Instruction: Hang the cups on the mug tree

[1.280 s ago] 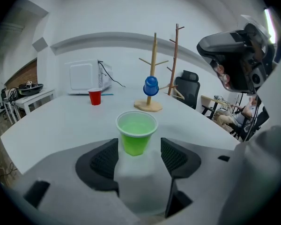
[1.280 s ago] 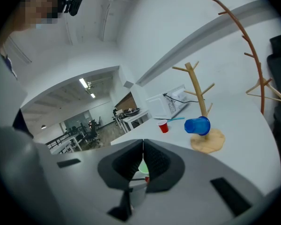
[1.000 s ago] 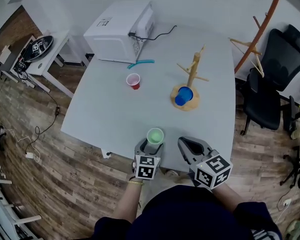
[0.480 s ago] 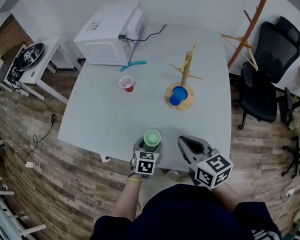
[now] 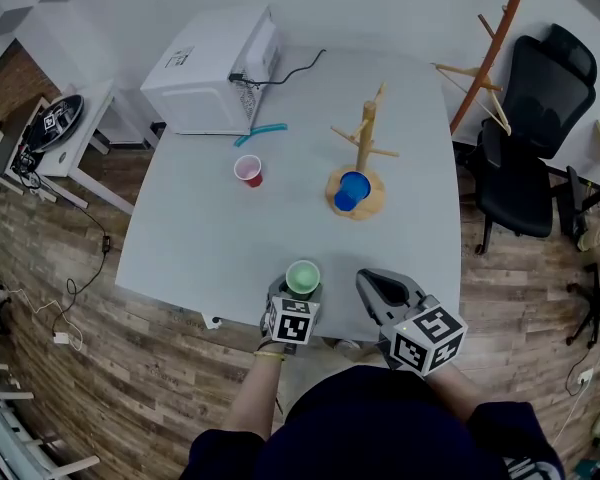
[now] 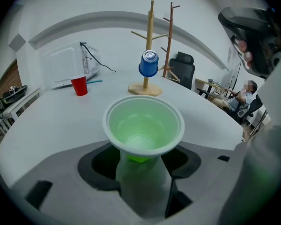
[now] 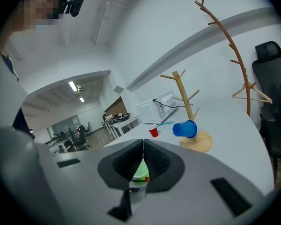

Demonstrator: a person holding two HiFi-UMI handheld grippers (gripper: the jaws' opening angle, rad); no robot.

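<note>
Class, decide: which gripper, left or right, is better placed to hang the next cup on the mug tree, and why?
Left. The left gripper grips the green cup upright between its jaws, with the mug tree straight ahead of it. The right gripper is shut and empty.

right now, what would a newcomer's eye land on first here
The green cup in the jaws of the left gripper, at the near edge of the table, stands out. Beyond it, a blue cup hangs low on the wooden mug tree, and a red cup stands to its left.
</note>
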